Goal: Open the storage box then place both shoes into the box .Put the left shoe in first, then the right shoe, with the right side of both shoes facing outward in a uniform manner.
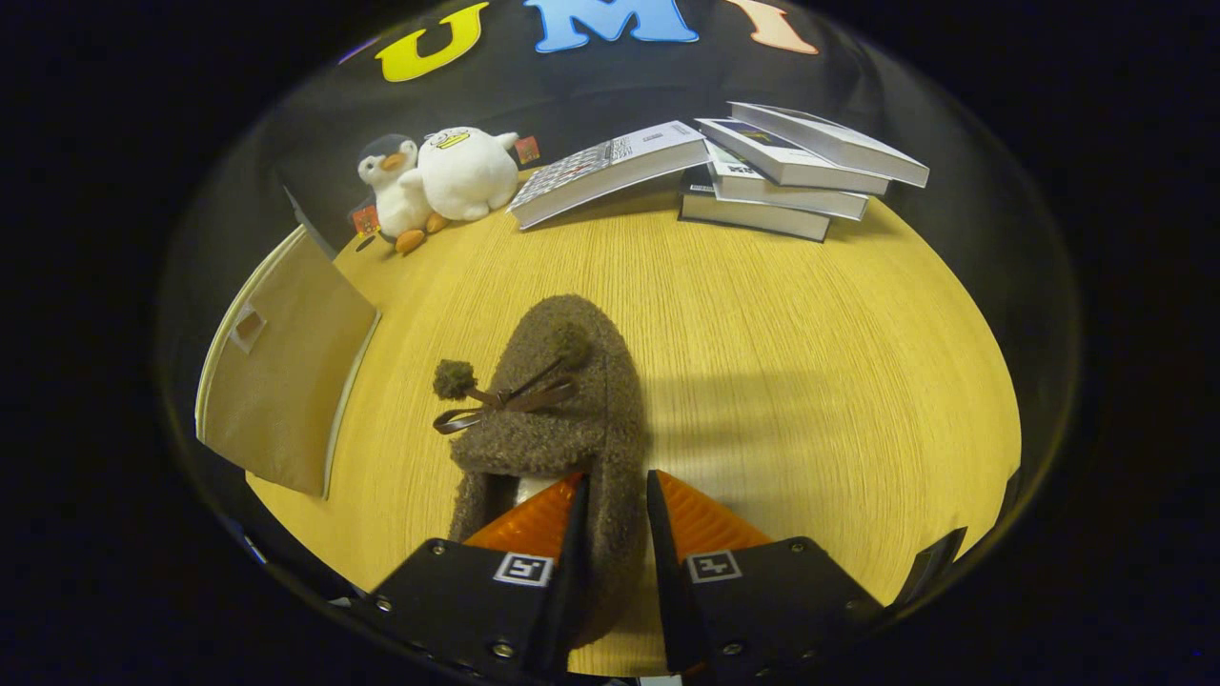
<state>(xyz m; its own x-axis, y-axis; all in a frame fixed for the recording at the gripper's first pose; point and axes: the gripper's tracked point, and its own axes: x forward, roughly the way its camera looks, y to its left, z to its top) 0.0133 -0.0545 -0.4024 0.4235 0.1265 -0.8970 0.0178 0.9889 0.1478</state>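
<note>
gripper [615, 495] clamped on the side wall of one fuzzy brown slipper [562, 400], lying on the wooden table [810, 381]. one beige storage box [281, 381] just left. further back: two plush toys [438, 181], five books [753, 162].

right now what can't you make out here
- Heel end of the fuzzy brown slipper: hidden behind the gripper, whose fingers pinch its side wall.
- Beige fabric storage box: only its flap with a pull tab is visible, its inside faces away.
- Lowest books of the paperback stack: covered by the upper ones.
</note>
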